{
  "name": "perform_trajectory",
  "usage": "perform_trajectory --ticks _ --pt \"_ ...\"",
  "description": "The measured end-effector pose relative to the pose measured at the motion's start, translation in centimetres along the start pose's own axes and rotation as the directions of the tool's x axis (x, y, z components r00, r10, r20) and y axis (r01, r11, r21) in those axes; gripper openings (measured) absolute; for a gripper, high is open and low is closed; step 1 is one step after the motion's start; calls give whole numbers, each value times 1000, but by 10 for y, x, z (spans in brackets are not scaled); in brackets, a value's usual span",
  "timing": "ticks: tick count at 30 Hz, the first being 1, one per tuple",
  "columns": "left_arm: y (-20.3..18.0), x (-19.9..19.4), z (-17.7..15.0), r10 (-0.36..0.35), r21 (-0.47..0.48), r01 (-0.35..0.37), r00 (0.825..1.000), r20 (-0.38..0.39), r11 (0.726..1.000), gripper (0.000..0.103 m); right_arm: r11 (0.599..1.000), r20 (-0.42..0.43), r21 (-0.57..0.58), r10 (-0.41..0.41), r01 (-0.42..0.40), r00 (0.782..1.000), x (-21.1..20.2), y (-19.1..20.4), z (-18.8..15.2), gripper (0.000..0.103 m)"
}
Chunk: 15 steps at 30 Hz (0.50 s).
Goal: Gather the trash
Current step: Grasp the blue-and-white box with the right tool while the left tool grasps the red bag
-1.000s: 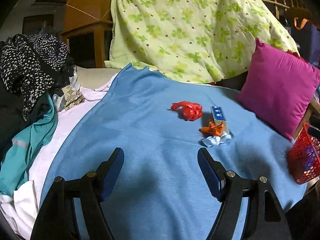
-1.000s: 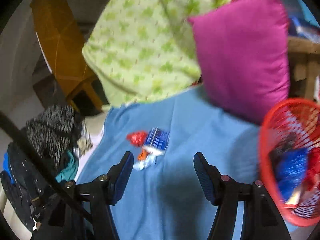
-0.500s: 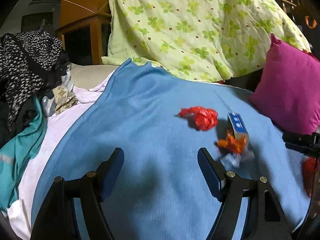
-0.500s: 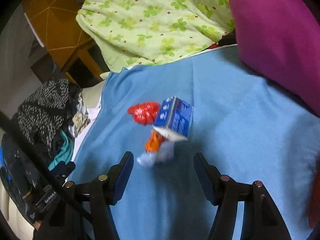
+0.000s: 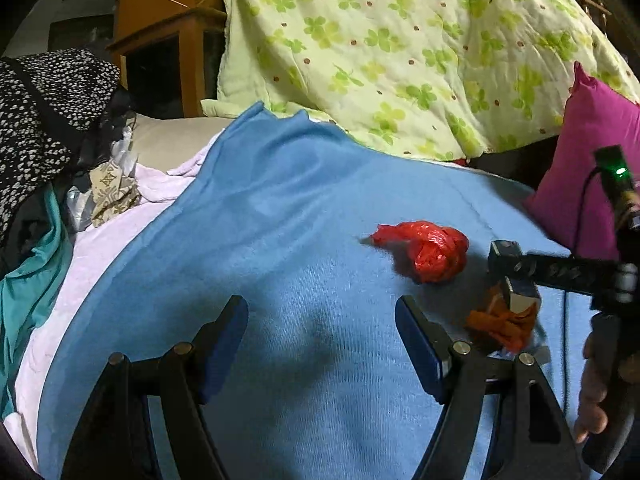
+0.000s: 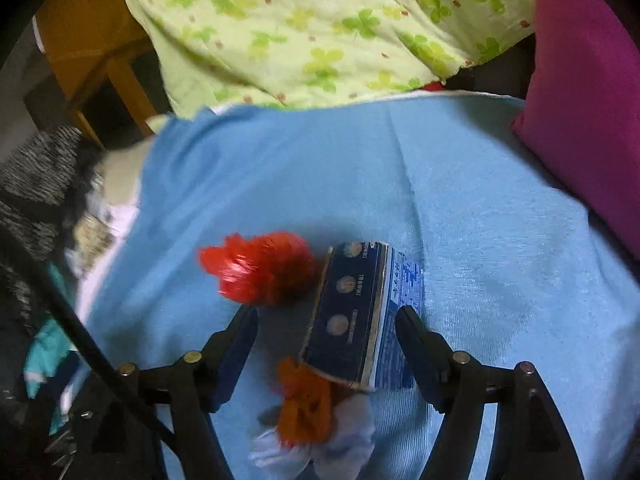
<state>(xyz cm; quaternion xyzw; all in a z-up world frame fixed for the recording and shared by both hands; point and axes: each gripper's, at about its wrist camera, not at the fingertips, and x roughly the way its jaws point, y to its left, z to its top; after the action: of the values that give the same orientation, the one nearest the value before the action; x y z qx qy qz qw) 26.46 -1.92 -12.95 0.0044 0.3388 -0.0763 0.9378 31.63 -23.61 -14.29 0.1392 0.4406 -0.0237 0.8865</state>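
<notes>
Trash lies on a blue blanket [image 5: 280, 208]. A crumpled red plastic bag [image 5: 430, 250] lies there, also in the right wrist view [image 6: 264, 274]. A blue and white carton [image 6: 356, 316] lies beside it, with an orange wrapper [image 6: 306, 408] and a white crumpled tissue [image 6: 316, 454] at its near end. My right gripper [image 6: 326, 344] is open, its jaws standing either side of the carton's near end. In the left wrist view it reaches in from the right [image 5: 510, 268] over the carton. My left gripper [image 5: 320, 344] is open and empty, left of the trash.
A green clover quilt [image 5: 400, 48] is heaped at the back. A magenta pillow [image 5: 588, 168] stands at the right. Dark and teal clothes [image 5: 36, 152] pile up at the left. A wooden cabinet [image 5: 168, 60] stands behind.
My right gripper has moved forward and down from near the red basket to the carton, which now lies between its jaws. My left gripper has drifted closer to the trash.
</notes>
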Motion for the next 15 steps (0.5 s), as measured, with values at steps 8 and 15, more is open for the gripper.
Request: perform_trajectory --ticks 8,15 --pt "-42 27 43 -109 114 108 994 -2 988 78 998 -24 68 0 2 1000 3 -41 3 45" --pt "-88 83 82 -205 133 216 974 -96 967 86 967 22 236 90 -92 996 -25 -110 10 44"
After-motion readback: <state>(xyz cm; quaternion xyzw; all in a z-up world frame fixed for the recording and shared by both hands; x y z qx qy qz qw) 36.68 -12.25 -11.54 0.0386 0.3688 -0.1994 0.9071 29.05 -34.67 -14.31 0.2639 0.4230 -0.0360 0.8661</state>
